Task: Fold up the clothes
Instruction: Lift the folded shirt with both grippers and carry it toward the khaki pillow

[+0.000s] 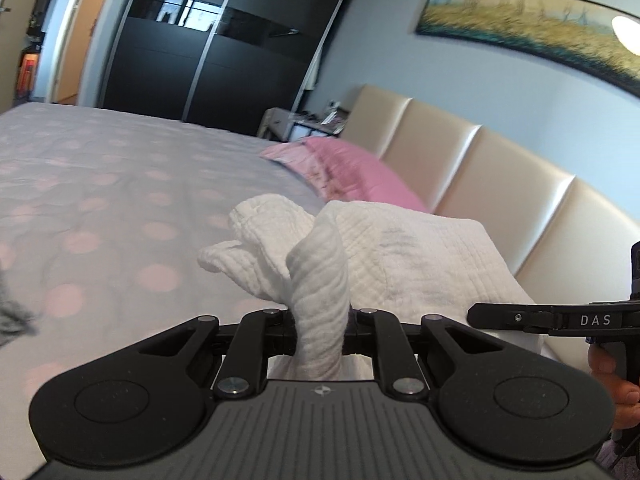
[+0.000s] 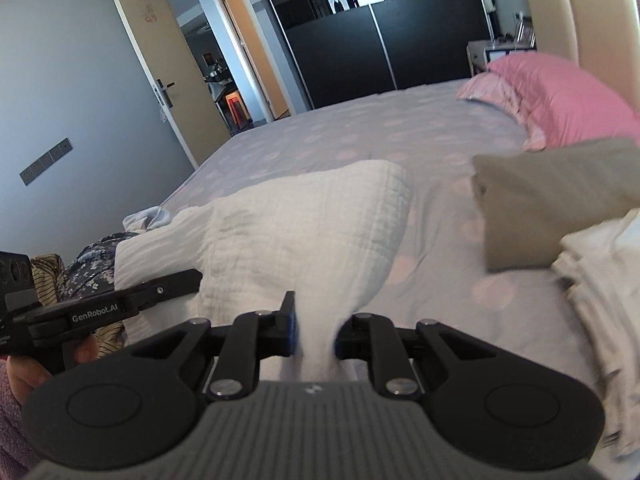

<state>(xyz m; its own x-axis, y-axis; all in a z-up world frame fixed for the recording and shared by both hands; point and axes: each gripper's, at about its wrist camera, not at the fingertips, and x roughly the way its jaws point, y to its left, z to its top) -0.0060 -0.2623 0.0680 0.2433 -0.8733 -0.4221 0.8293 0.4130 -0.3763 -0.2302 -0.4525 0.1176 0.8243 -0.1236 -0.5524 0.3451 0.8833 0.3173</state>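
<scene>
Low in both frames, left gripper and right gripper pinch the cloth, unfolded; folded stack waits right.

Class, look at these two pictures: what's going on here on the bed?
A person is folding laundry with two handheld grippers. The left gripper and the right gripper are each shut on a bunched part of the same white crinkled garment, lifted over the polka-dot bedspread. Folded clothes lie to the right, unfolded ones to the left.
</scene>
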